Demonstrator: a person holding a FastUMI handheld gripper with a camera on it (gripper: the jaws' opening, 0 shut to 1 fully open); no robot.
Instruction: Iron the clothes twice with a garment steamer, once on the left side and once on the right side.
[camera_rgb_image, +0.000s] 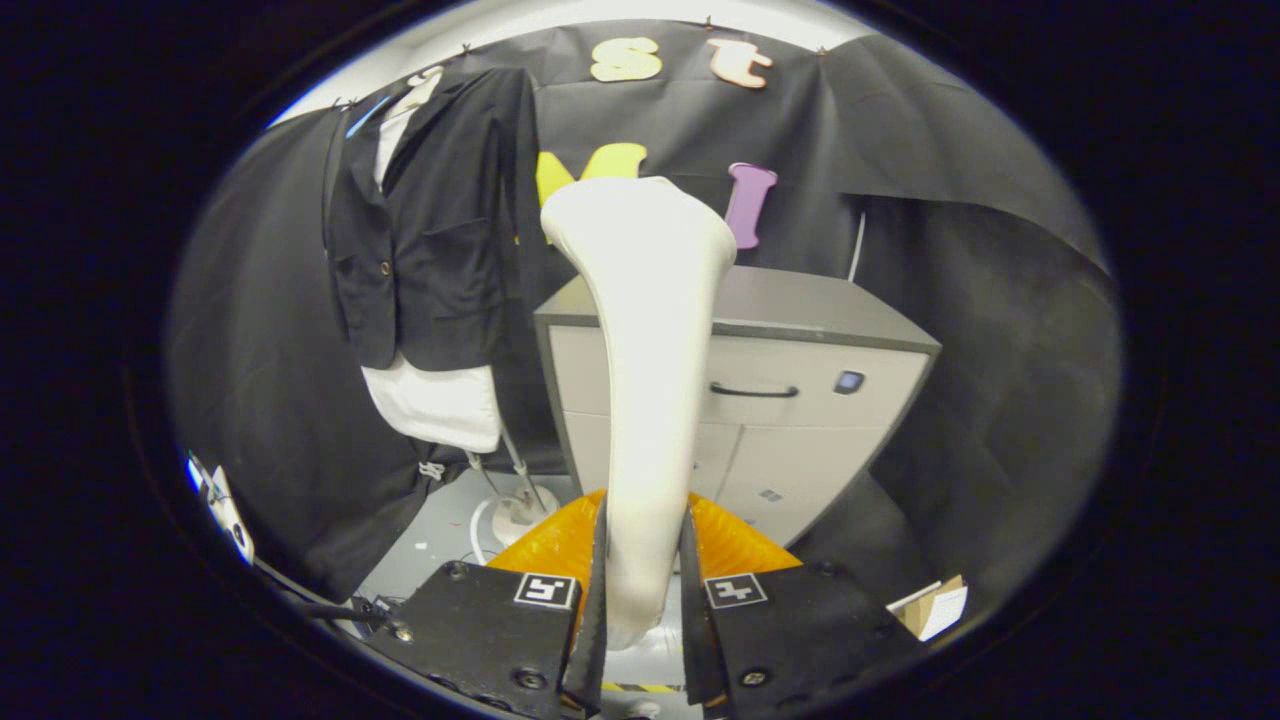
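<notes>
**Operator:** Report the position of the garment steamer (645, 330) and its grip.

**Technician:** The steamer stands upright between the fingers, handle down, head up. The gripper (643, 600) is closed on the handle; both fingers press its sides, with no gap visible. The head rises in front of the grey cabinet (830, 370) and is turned away from the camera.

**Operator:** Locate the clothes.

**Technician:** The dark jacket (440, 230) hangs over a white shirt (435, 405) on a stand, beside the cabinet on its left, against the black wall cloth. The steamer head is well apart from the jacket and not aimed at it.

**Operator:** Which step is in hand?

**Technician:** Judged from this arrangement: the steamer is secured and in carry, and no pass over the fabric has begun.

**Operator:** What does the next move call for?

**Technician:** Swing the head away from the cabinet toward the jacket, bring its face near one side panel, then stroke along that panel. Maintain the grip throughout. Repeat on the other side.
</notes>
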